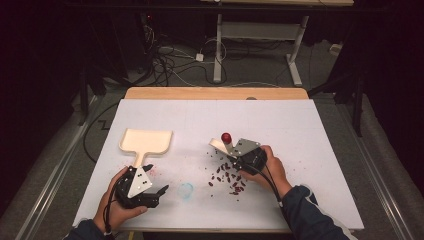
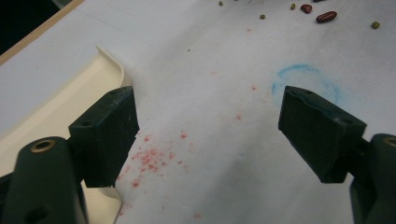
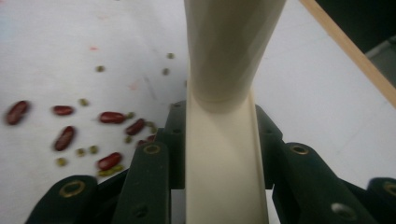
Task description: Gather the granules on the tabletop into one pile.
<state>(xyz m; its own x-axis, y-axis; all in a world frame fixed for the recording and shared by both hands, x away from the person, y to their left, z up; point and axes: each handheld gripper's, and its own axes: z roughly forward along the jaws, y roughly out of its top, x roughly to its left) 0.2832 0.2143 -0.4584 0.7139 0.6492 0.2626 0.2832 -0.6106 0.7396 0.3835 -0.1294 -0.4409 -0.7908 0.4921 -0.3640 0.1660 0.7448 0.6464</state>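
- The right gripper [image 1: 239, 159] is clamped on a cream brush handle [image 3: 223, 154] that runs up between its jaws, round and red-capped [image 1: 226, 137] at the far end.
- Red beans [image 3: 112, 117] lie scattered just beside it.
- The left gripper [image 2: 208, 126] gapes empty, with a cream dustpan [image 1: 145, 141] just ahead.

Left gripper [image 1: 156, 192] jaws spread wide; right gripper [image 1: 231, 156] jaws clamped.

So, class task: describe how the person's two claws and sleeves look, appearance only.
The left claw and the right claw are black, each topped with a grey three-cornered plate dotted with small holes. Their jaws are blocky black pads on arms fixed with brass-coloured rivets. A black cable trails from each back along the forearm. Both sleeves are dark blue; the right sleeve has a lighter cuff edge.
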